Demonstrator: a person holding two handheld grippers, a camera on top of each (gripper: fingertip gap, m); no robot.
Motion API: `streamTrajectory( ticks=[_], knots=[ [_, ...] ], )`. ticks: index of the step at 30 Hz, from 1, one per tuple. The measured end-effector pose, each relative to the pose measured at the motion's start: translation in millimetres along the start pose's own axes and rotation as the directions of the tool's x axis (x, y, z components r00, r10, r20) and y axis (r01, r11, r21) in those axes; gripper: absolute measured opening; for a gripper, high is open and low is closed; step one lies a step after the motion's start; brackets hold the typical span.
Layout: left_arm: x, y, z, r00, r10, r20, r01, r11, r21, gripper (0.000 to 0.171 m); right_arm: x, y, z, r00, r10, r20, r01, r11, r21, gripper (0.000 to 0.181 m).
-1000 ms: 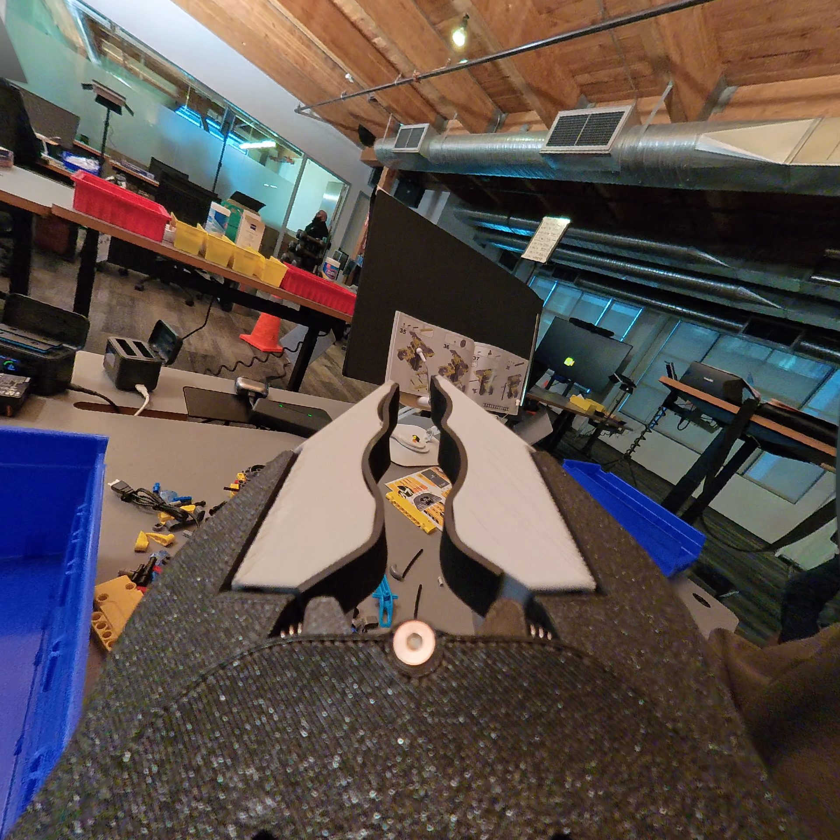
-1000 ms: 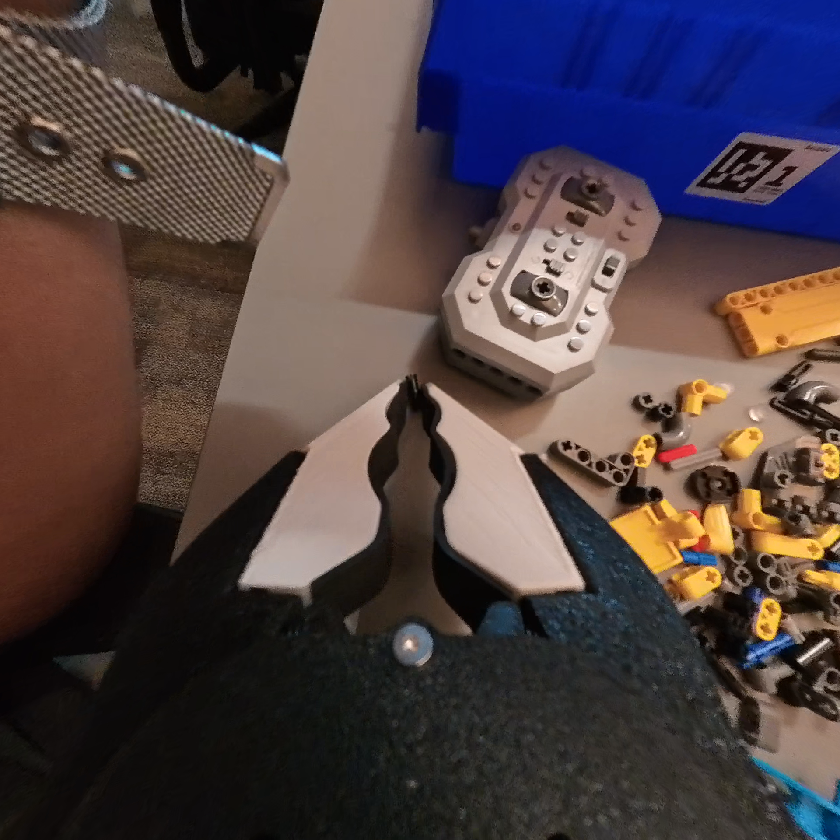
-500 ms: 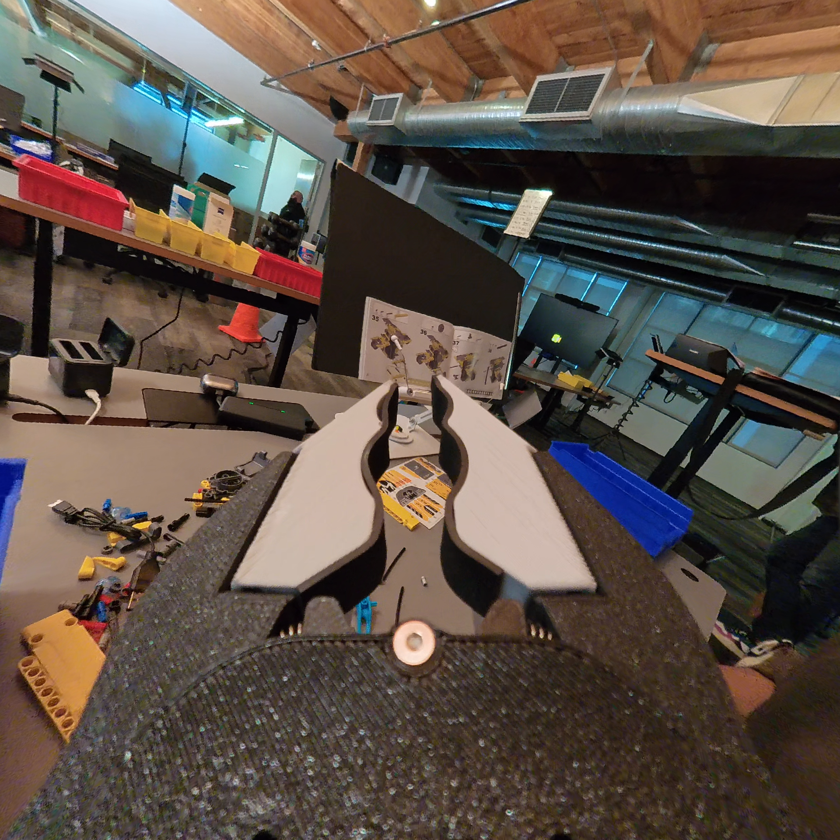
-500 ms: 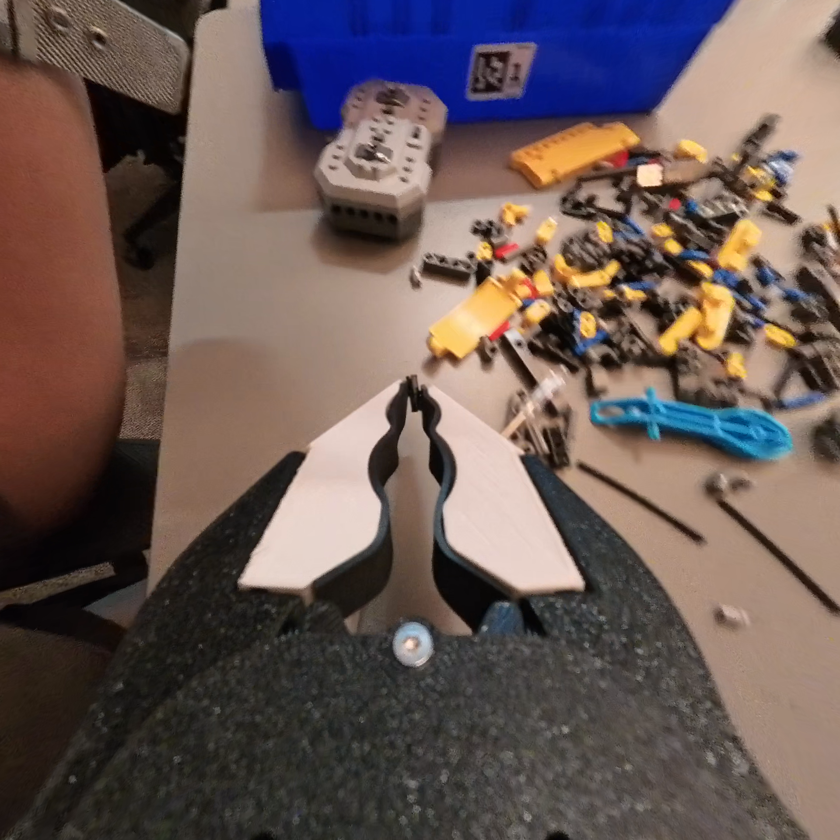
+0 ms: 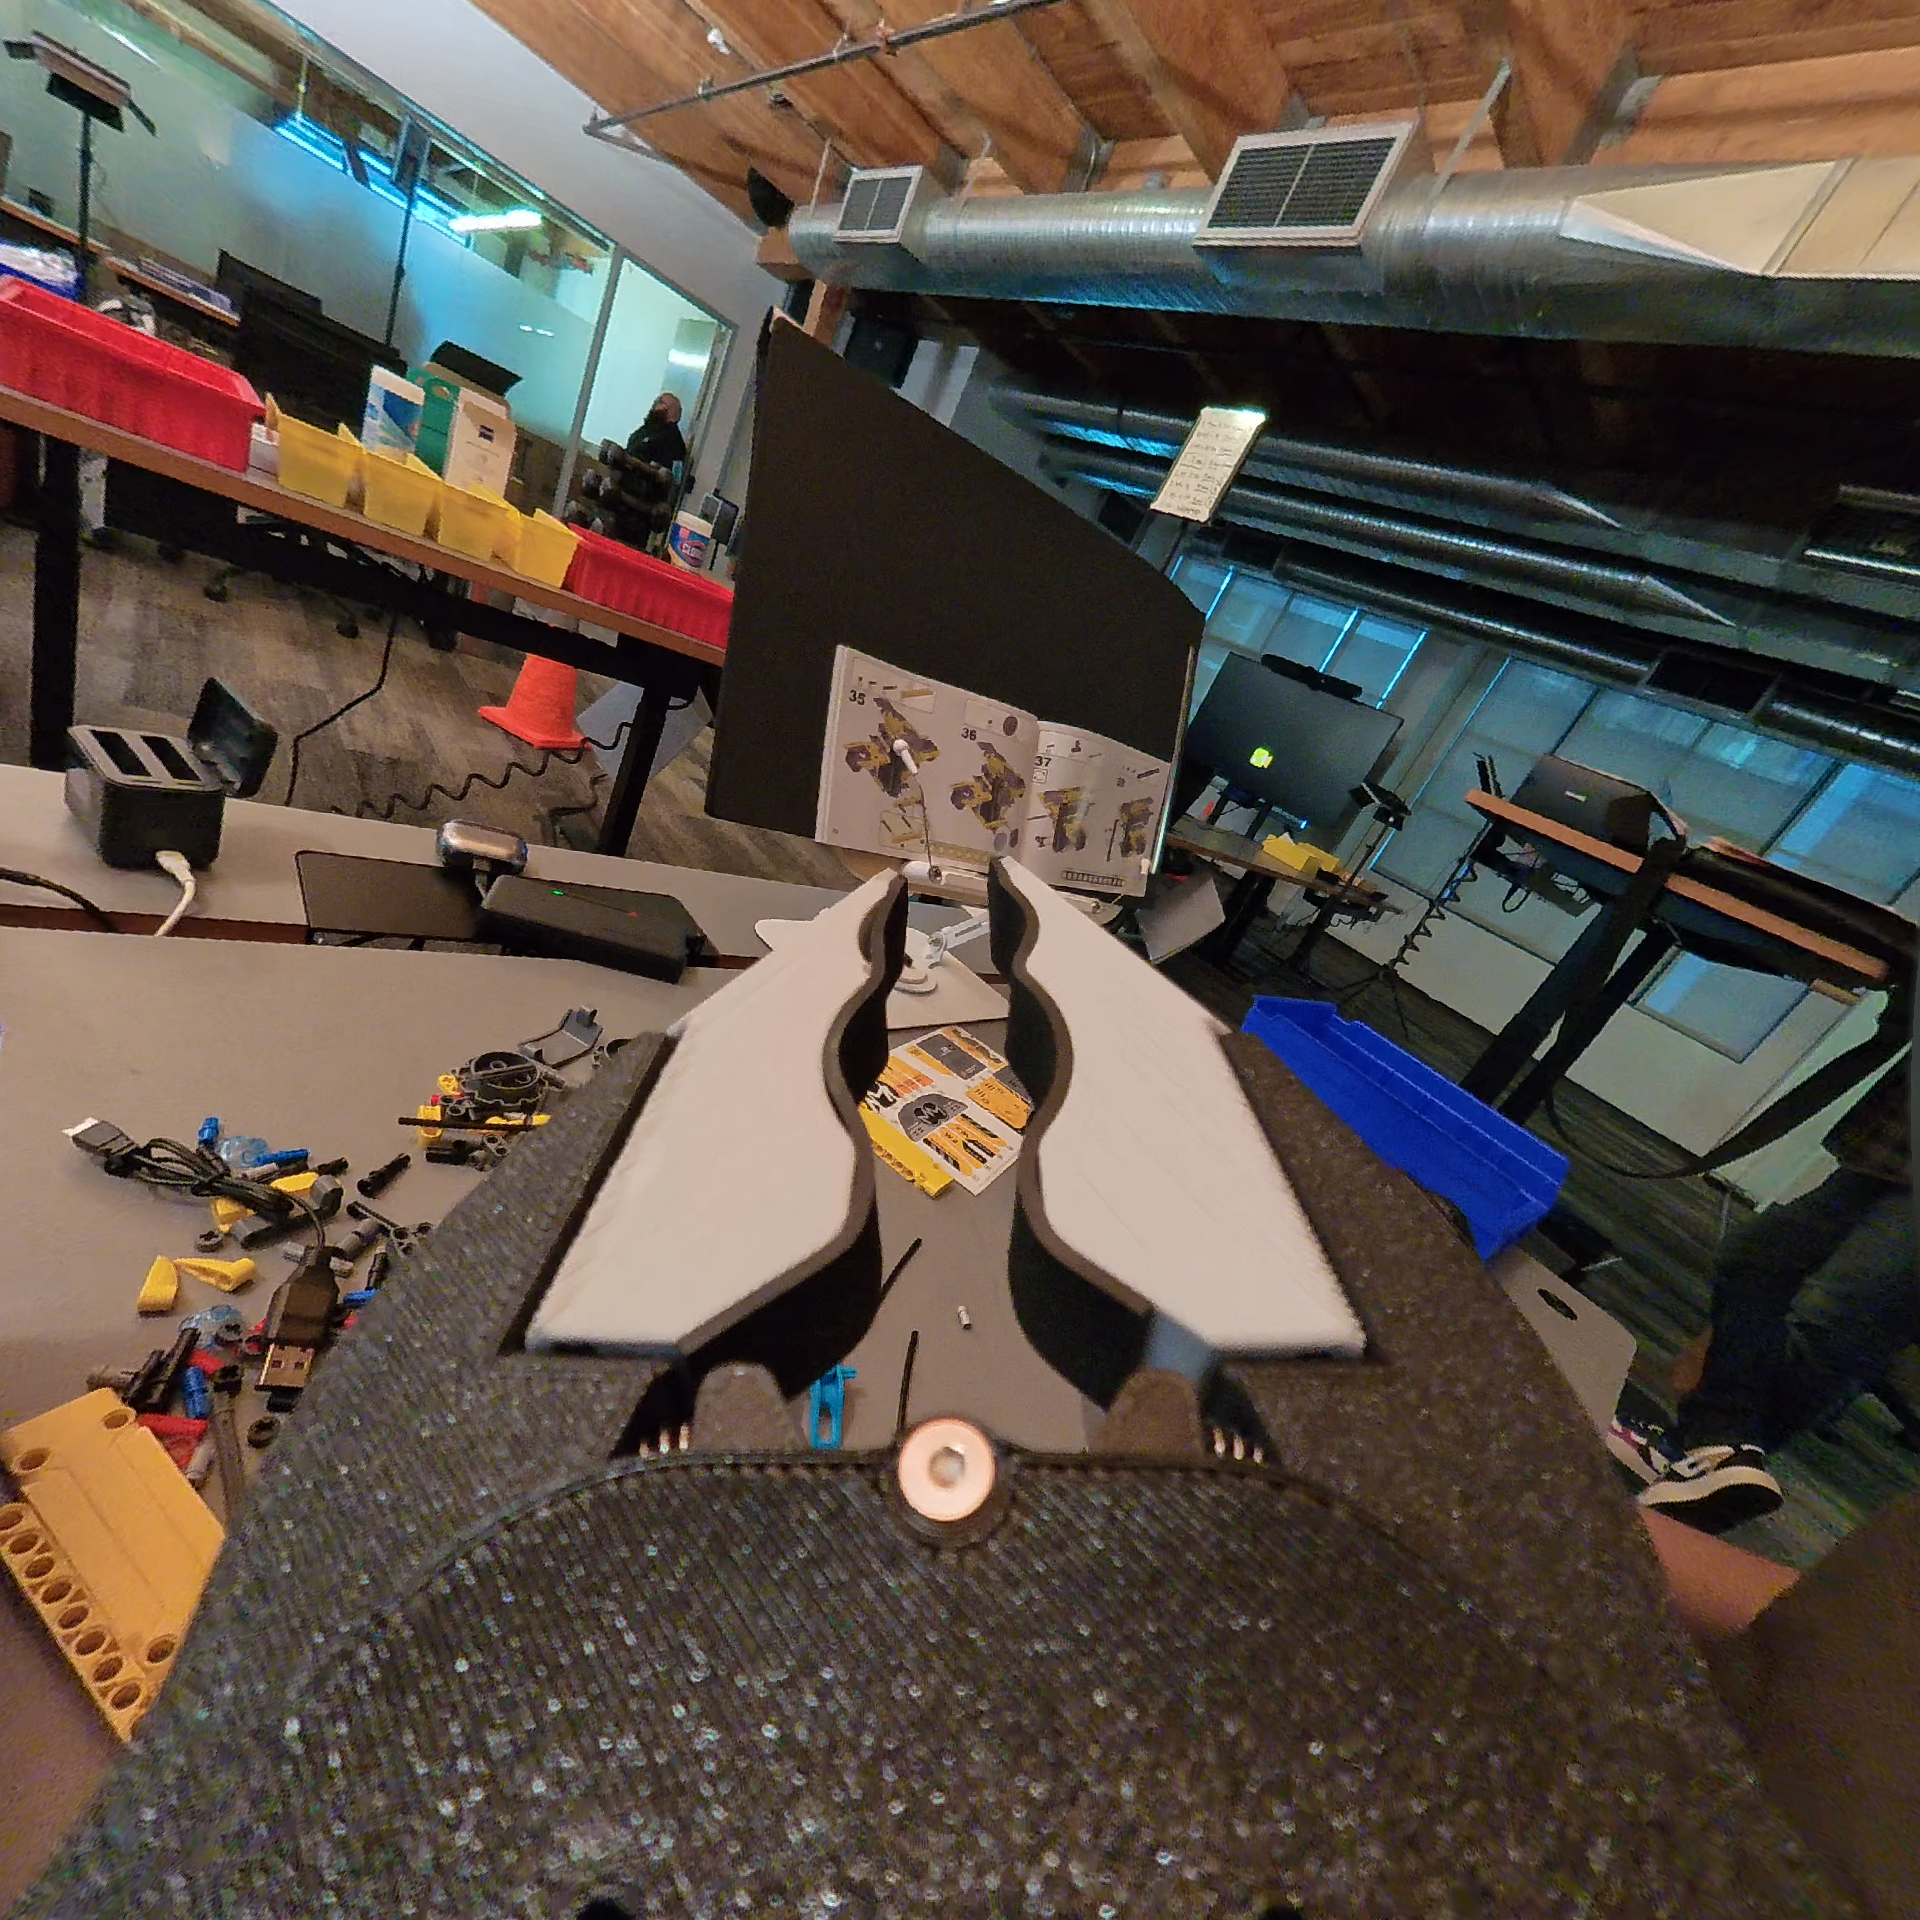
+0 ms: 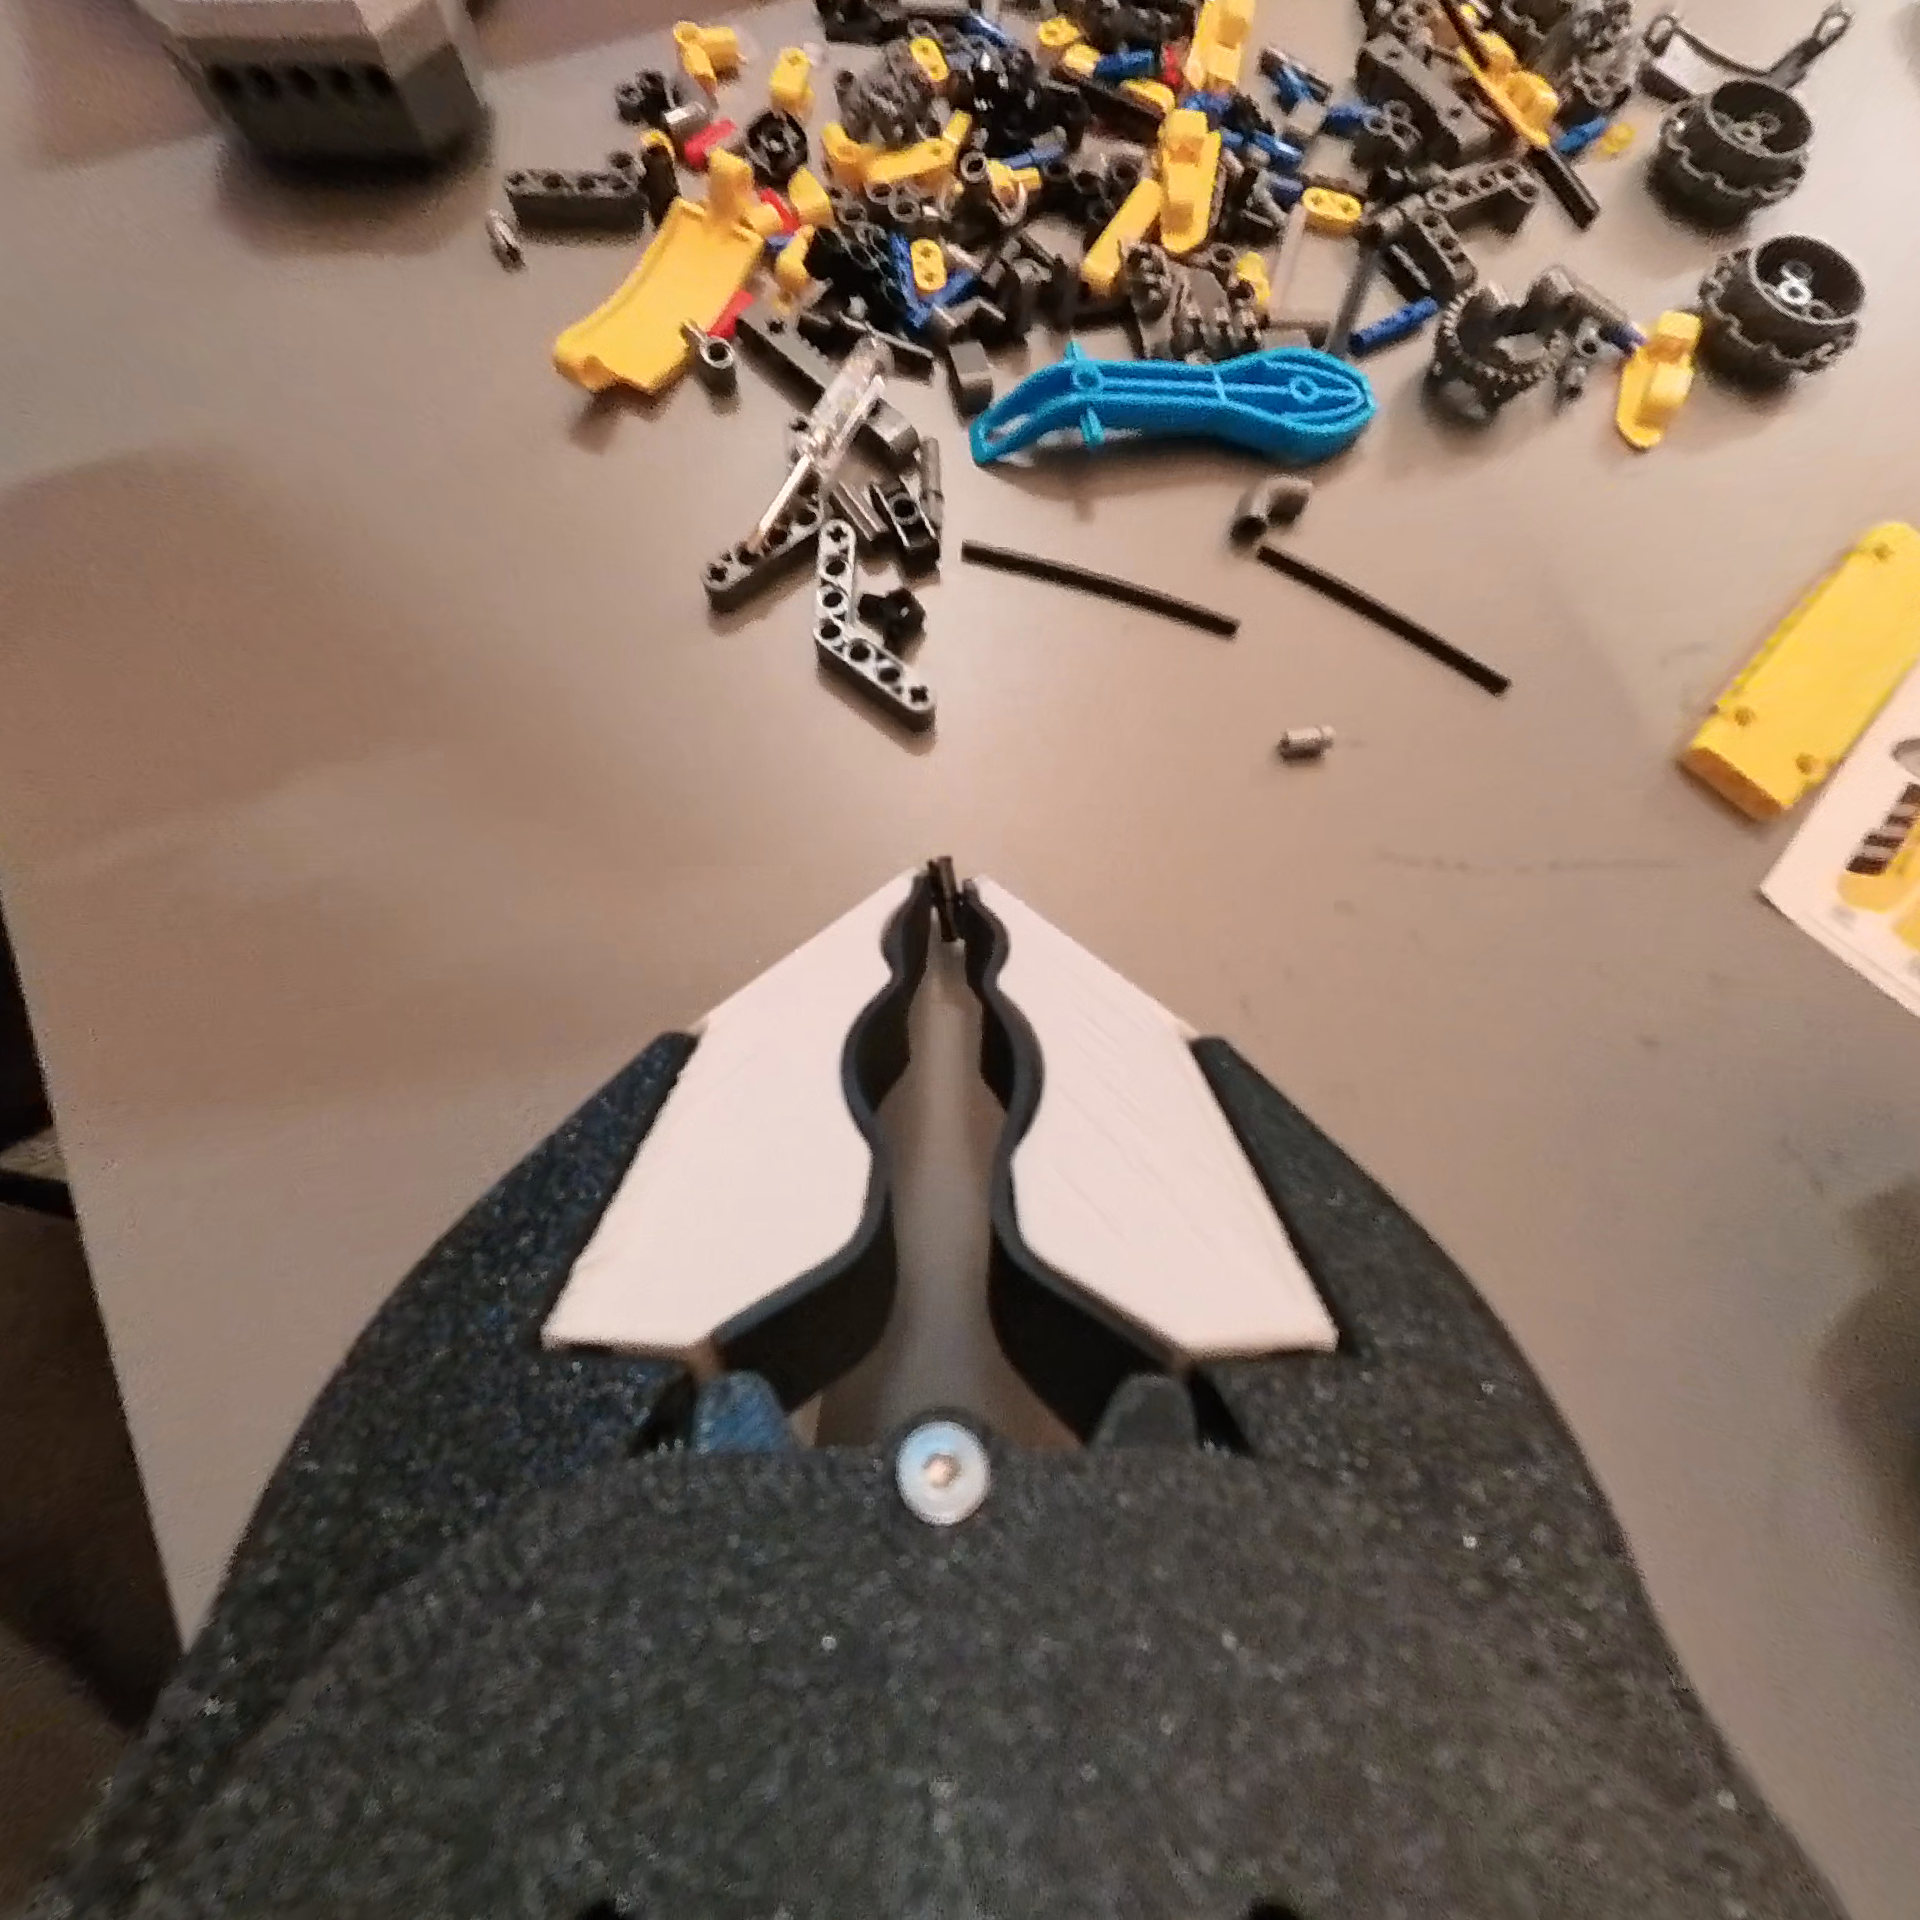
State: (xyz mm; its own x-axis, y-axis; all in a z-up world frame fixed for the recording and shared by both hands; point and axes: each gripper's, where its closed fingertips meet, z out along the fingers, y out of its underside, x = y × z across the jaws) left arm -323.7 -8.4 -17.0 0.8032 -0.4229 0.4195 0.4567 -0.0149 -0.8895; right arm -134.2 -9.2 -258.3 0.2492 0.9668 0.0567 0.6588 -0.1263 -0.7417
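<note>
The right gripper (image 6: pixel 945 896) has its fingertips pinched together on a small black peg (image 6: pixel 943 902), which stands out just past the tips; the narrow grip suits so slim a piece. It is held above a bare stretch of the grey table (image 6: pixel 416 727), apart from anything lying there. Ahead of it, from about 11 to 1 o'clock, lies a heap of loose yellow, black and blue building pieces (image 6: pixel 1091 187). Nearer, at 12 o'clock, are a bent dark beam (image 6: pixel 862 634) and a blue tool (image 6: pixel 1174 400), with two thin black rods (image 6: pixel 1101 587) toward 1 o'clock. A yellow panel (image 6: pixel 1808 675) lies at 2 o'clock, beside a sheet of paper, and part of a grey block (image 6: pixel 322 73) shows at 11 o'clock. The left gripper (image 5: pixel 945 904) is raised and tilted up toward the room, its jaws parted by a narrow gap and empty. Past its tips an open instruction booklet (image 5: pixel 997 774) is propped upright against a black panel, seemingly so it can be read while working. A blue bin (image 5: pixel 1403 1112) sits at 2 o'clock, and scattered pieces and a cable (image 5: pixel 239 1195) at 9 o'clock.
</note>
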Motion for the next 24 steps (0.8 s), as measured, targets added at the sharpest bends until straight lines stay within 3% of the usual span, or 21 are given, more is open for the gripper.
streamTrajectory(
  ticks=[5,14,24],
  knots=[
    [-0.9,3.1,3.1,1.000,-0.008,-0.006,0.008,1.000,-0.011,0.015,-0.7,8.4,-4.4,1.000,-0.013,-0.012,0.013,1.000,-0.013,0.015],
    [1.8,8.9,10.6,1.000,-0.011,-0.018,0.010,0.999,-0.034,0.015,-1.7,15.8,-5.6,1.000,-0.006,0.011,0.006,1.000,-0.029,0.018],
    [25.0,20.9,31.7,0.998,0.027,-0.049,-0.031,0.996,-0.088,0.015,-11.0,8.5,-0.4,0.990,-0.138,-0.003,0.138,0.990,-0.028,0.004]
  ],
)
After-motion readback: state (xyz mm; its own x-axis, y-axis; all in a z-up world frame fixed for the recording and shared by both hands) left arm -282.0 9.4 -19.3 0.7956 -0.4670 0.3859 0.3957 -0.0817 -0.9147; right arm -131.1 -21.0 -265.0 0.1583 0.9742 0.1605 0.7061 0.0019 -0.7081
